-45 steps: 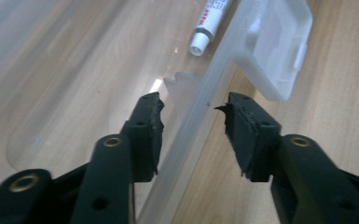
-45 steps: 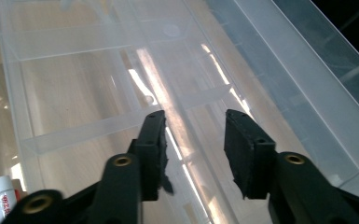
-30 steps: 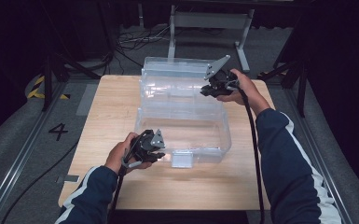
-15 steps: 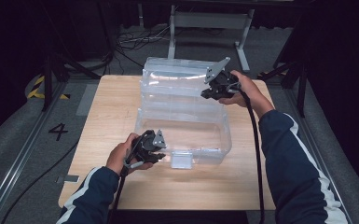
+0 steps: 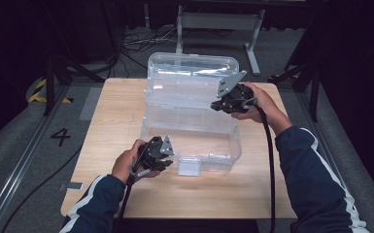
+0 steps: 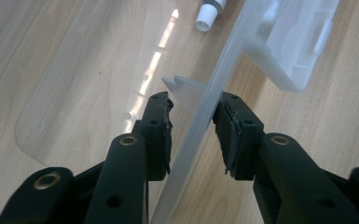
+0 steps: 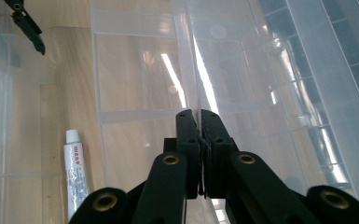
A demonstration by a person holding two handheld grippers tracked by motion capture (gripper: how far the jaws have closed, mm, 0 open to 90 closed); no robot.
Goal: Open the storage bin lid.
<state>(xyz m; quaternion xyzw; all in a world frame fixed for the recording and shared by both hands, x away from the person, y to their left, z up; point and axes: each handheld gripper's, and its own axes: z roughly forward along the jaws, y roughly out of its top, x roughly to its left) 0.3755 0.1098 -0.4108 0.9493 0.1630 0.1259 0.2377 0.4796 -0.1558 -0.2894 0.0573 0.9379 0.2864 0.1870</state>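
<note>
A clear plastic box [image 5: 223, 145] stands on the wooden table [image 5: 116, 111] with its lid [image 5: 189, 73] raised at the back. My left gripper [image 5: 171, 154] [image 6: 192, 105] straddles the box's front wall. Its jaws have just been opening, and the wall runs between the pads without being pressed. My right gripper [image 5: 214, 104] [image 7: 199, 114] is at the lid's right end, shut on the lid's thin edge. A small white tube [image 7: 77, 177] lies on the box floor; its cap [image 6: 210, 14] shows beyond the left jaws.
The box's front latch [image 5: 188, 166] [image 6: 298, 46] hangs just right of the left gripper. Dark floor, cables and a metal stand [image 5: 218, 22] lie behind the table. A rail runs along the left floor by a painted number [image 5: 60, 137].
The right gripper has shifted a little right and nearer with the lid's edge, and the lid's top now stands higher. The left hand has kept its place.
</note>
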